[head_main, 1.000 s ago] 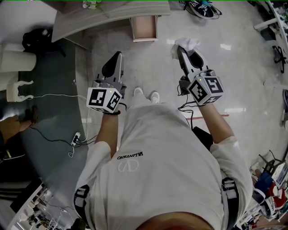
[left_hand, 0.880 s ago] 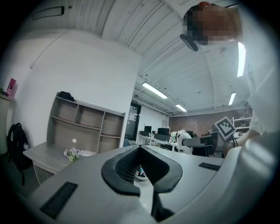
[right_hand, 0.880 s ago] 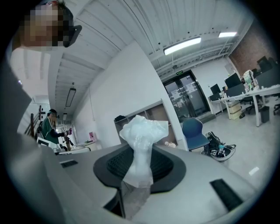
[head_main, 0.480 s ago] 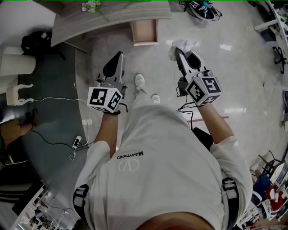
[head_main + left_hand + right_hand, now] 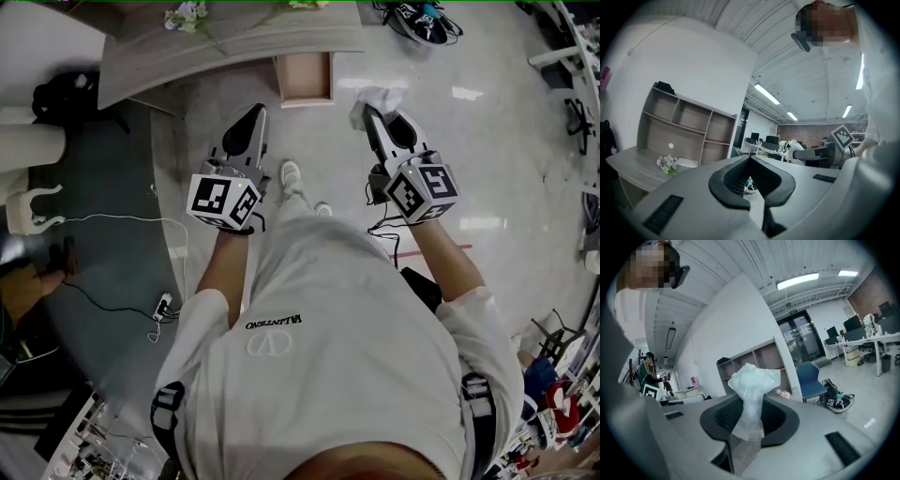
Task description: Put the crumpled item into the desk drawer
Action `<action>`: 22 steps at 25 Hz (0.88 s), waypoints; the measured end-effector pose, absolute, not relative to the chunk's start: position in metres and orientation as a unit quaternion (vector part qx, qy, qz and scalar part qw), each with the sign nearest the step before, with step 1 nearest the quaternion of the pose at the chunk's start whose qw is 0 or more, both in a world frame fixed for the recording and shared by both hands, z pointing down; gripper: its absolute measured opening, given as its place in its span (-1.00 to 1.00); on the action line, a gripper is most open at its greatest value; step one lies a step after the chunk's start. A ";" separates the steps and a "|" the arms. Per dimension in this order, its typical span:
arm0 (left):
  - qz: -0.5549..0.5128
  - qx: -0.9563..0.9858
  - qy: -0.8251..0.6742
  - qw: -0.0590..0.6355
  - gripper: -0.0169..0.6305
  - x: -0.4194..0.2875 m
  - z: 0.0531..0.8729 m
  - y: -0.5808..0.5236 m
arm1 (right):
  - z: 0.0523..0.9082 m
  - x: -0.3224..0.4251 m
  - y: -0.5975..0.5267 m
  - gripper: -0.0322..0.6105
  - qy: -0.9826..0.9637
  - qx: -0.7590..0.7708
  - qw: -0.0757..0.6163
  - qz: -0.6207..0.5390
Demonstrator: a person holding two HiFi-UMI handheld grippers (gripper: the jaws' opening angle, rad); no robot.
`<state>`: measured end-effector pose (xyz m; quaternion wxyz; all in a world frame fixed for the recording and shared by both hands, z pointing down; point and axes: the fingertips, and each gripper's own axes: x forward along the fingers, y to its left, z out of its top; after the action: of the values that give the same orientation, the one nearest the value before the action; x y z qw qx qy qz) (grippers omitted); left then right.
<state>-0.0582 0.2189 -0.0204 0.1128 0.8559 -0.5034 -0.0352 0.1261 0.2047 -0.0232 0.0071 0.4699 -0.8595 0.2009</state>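
A glossy pale floor (image 5: 487, 150) fills the right side of the head view, and a darker grey floor covering (image 5: 103, 216) fills the left. A long grey wood-grain desk (image 5: 234, 42) runs across the top. In the left gripper view an open shelf unit (image 5: 689, 126) stands on the desk against a white wall.

The person (image 5: 328, 319), in a white T-shirt, stands facing the desk with both arms stretched forward. One white shoe (image 5: 291, 172) shows between the arms.

The desk drawer (image 5: 303, 75) stands pulled out from the desk's front edge, its pale inside facing up. It lies ahead of the person, between the lines of the two grippers.

The left gripper (image 5: 255, 117) points toward the desk, just left of the drawer and short of it. In its own view the left gripper (image 5: 752, 180) has its jaws together at the tips, with nothing between them.

The right gripper (image 5: 368, 114) is at about the same height in the head view, to the right of the drawer. Its jaws are clamped on a crumpled white wad (image 5: 380, 97). The wad juts past the tips over the floor, near the drawer's right side but clear of it. In the right gripper view the wad (image 5: 752, 380) is thin and half-translucent. It is pinched at its narrow lower part and puffs out above the pads. I cannot tell whether it is paper or film.

A small bunch of pale flowers (image 5: 185, 16) lies on the desk top.
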 end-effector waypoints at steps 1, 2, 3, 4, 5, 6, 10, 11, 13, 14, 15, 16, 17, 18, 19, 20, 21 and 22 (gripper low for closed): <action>-0.033 0.857 -0.501 0.115 -0.94 -0.061 -0.018 0.209 | -0.021 0.121 0.196 -0.58 -0.859 0.471 0.009 0.202; -0.031 0.859 -0.498 0.117 -0.94 -0.063 -0.015 0.199 | -0.019 0.118 0.187 -0.58 -0.858 0.472 0.011 0.203; -0.029 0.860 -0.495 0.119 -0.94 -0.064 -0.012 0.190 | -0.017 0.114 0.179 -0.58 -0.856 0.474 0.013 0.205; -0.027 0.862 -0.492 0.121 -0.94 -0.065 -0.009 0.181 | -0.014 0.110 0.171 -0.58 -0.855 0.475 0.015 0.207; -0.025 0.864 -0.488 0.122 -0.94 -0.067 -0.006 0.172 | -0.012 0.105 0.162 -0.58 -0.854 0.477 0.018 0.209; -0.023 0.866 -0.484 0.122 -0.94 -0.068 -0.002 0.163 | -0.009 0.099 0.154 -0.58 -0.853 0.477 0.020 0.210; -0.018 0.873 -0.469 0.137 -0.94 -0.076 0.022 0.126 | 0.006 0.075 0.124 -0.58 -0.851 0.479 0.028 0.214; -0.019 0.873 -0.466 0.141 -0.94 -0.078 0.026 0.118 | 0.009 0.070 0.117 -0.58 -0.850 0.479 0.031 0.216; -0.027 0.875 -0.459 0.154 -0.94 -0.080 0.034 0.106 | 0.017 0.060 0.108 -0.58 -0.849 0.480 0.039 0.219; -0.031 0.876 -0.454 0.162 -0.94 -0.079 0.039 0.102 | 0.021 0.057 0.104 -0.58 -0.848 0.481 0.044 0.220; -0.033 0.877 -0.449 0.168 -0.94 -0.077 0.043 0.097 | 0.026 0.053 0.099 -0.58 -0.847 0.481 0.049 0.221; -0.032 0.878 -0.445 0.171 -0.94 -0.076 0.048 0.093 | 0.031 0.050 0.095 -0.58 -0.847 0.481 0.054 0.221; -0.030 0.878 -0.444 0.174 -0.94 -0.074 0.053 0.089 | 0.035 0.047 0.091 -0.58 -0.847 0.480 0.059 0.219; -0.028 0.877 -0.445 0.178 -0.94 -0.073 0.057 0.085 | 0.039 0.045 0.089 -0.58 -0.848 0.479 0.065 0.218; -0.026 0.875 -0.447 0.183 -0.94 -0.071 0.063 0.082 | 0.044 0.043 0.086 -0.58 -0.849 0.477 0.073 0.216; -0.024 0.873 -0.449 0.189 -0.94 -0.070 0.069 0.079 | 0.049 0.042 0.083 -0.58 -0.849 0.476 0.082 0.215; -0.021 0.870 -0.452 0.197 -0.94 -0.069 0.077 0.074 | 0.054 0.040 0.079 -0.58 -0.849 0.474 0.090 0.214; -0.018 0.866 -0.454 0.206 -0.94 -0.068 0.087 0.069 | 0.061 0.038 0.075 -0.58 -0.849 0.474 0.098 0.214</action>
<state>-0.0683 0.0694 0.0872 0.2064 0.8665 -0.4542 -0.0180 0.0380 0.0745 0.0614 0.0976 0.4741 -0.8486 0.2136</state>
